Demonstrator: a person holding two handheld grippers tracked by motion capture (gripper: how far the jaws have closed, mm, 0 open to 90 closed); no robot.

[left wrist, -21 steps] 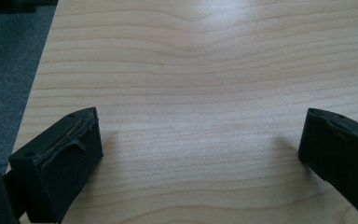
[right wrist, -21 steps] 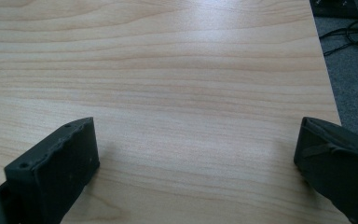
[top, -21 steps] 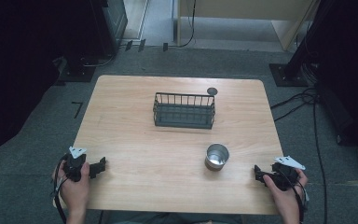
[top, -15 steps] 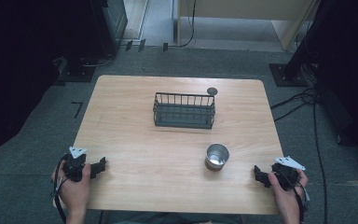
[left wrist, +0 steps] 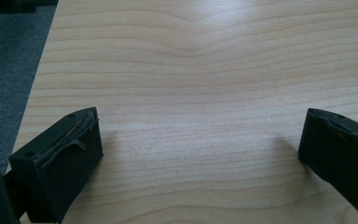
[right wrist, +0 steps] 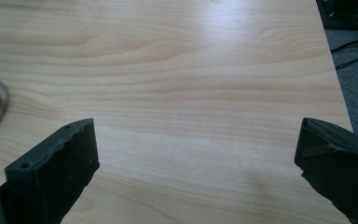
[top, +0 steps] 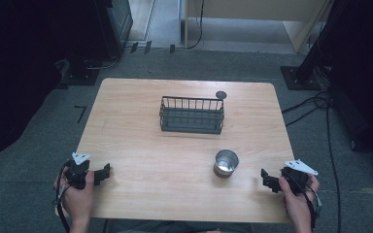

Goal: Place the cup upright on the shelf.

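I am holding both tongs spread and empty: left tongs [top: 106, 171] lower left, right tongs [top: 266, 178] lower right. The cup [top: 226, 162] is standing lower centre on the tabletop [top: 141, 145]; I am judging a slow, level approach best.

Black tools [top: 103, 174], grey three-cornered plates [top: 80, 157]

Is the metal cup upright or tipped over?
Upright: the metal cup stands on the table with its round open mouth facing up.
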